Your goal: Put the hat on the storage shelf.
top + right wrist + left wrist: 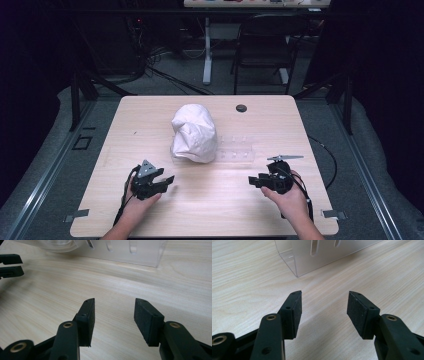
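I see my left gripper [170, 181] with jaws wide apart and nothing between them, and my right gripper [251, 181] the same. On the wooden table [150, 120] there is one white bag [194, 133] and one clear plastic holder [237, 153]. The holder touches the bag; both grippers are near the holder, on my side.

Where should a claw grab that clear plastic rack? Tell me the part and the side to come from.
Grip the clear plastic rack by its free right end wall, coming in from the right with the right claw, which is open and nearest. The rack lies low on the table, and its left end sits against the white bag, so that end looks blocked. The thin upright wall should fit between the jaws.
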`<state>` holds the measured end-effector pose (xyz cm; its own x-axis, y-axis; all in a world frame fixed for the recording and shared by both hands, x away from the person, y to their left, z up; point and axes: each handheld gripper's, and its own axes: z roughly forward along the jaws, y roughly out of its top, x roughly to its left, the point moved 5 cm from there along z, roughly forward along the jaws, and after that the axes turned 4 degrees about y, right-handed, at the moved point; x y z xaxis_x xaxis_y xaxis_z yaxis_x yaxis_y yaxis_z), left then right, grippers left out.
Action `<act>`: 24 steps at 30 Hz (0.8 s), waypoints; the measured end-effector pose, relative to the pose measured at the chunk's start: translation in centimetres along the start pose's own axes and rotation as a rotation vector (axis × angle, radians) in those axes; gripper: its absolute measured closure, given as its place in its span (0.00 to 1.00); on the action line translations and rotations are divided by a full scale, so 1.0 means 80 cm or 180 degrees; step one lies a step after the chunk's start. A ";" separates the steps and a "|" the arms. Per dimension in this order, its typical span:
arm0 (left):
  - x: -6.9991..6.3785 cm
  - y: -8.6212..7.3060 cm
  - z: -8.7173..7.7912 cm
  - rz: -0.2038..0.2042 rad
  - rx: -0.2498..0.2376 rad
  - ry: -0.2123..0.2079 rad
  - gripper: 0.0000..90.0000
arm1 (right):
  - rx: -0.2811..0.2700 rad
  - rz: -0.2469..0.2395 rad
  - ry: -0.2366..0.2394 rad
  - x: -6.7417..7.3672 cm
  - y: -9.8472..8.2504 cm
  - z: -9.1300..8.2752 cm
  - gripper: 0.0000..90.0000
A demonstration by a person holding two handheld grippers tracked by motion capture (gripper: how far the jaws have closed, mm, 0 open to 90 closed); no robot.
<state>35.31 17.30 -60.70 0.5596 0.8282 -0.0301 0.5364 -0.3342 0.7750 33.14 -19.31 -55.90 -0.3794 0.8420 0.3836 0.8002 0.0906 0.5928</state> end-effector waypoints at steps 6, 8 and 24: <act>0.002 0.000 0.000 -0.0006 -0.0009 0.0025 0.51 | -0.0128 0.0028 -0.0060 -0.017 -0.024 0.000 0.56; 0.002 0.000 0.001 -0.0021 -0.0006 0.0033 0.51 | -0.0196 0.0001 -0.0113 -0.021 -0.030 -0.002 0.56; 0.005 -0.001 0.003 -0.0064 -0.0007 0.0085 0.51 | -0.0615 -0.0047 -0.0284 -0.043 -0.049 -0.005 0.67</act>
<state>35.60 17.54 -60.90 0.5316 0.8465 -0.0288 0.5460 -0.3165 0.7757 31.15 -22.74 -59.25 -0.3410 0.8859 0.3146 0.6877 0.0069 0.7260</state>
